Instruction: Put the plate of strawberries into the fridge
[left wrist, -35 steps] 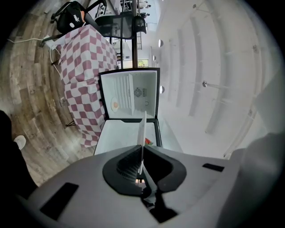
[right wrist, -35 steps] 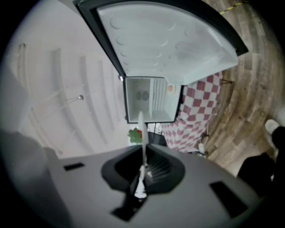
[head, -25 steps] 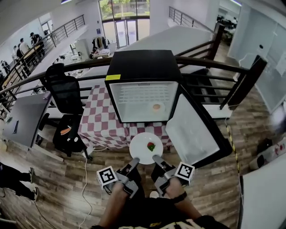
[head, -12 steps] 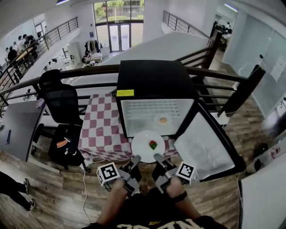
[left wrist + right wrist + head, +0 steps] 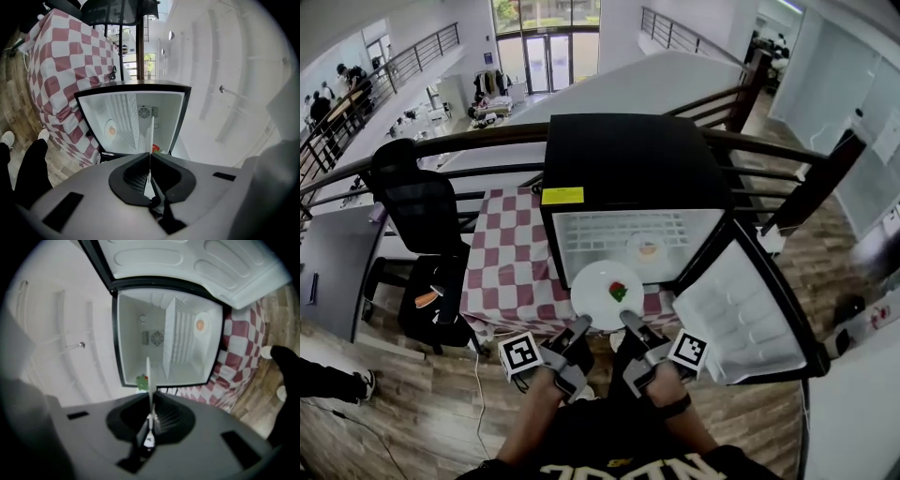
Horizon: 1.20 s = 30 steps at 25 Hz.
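Plate (image 5: 594, 284) before the open fridge (image 5: 628, 159)
Left gripper (image 5: 580, 325) and right gripper (image 5: 628, 322), forearms forward, clamp its near rim; it sits level.

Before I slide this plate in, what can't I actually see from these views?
- Strawberry count: the head view shows only a small red-green blob on the plate, and both gripper views see the plate edge-on.
- The round orange-centred item inside the fridge: too small and blurred to identify.
- The fridge's lower front edge: the plate covers it in the head view.
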Each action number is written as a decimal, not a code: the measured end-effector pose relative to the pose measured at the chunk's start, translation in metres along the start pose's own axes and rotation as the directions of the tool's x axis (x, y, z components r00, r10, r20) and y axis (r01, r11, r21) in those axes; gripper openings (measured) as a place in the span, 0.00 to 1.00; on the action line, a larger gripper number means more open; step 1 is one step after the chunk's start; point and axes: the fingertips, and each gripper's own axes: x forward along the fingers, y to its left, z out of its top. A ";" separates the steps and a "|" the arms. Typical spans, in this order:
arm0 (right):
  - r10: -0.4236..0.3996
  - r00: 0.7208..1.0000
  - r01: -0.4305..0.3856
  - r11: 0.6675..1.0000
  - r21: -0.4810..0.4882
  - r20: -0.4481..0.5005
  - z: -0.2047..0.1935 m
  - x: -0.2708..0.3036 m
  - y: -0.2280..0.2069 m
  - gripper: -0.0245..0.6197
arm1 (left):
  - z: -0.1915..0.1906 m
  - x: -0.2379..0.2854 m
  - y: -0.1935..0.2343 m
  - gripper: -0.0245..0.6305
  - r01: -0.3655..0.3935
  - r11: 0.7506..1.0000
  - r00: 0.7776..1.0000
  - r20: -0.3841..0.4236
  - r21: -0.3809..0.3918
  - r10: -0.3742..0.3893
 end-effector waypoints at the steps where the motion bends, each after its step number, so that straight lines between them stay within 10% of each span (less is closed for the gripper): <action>1: -0.002 1.000 0.002 1.000 -0.002 -0.001 0.003 0.003 -0.001 0.09 | 0.002 0.004 0.001 0.08 -0.001 1.000 1.000 0.001 -0.003 0.001; 30: -0.217 0.975 0.216 0.976 -0.023 -0.046 0.041 0.023 -0.148 0.08 | 0.009 0.054 0.147 0.07 -0.166 0.986 0.985 -0.058 -0.025 0.164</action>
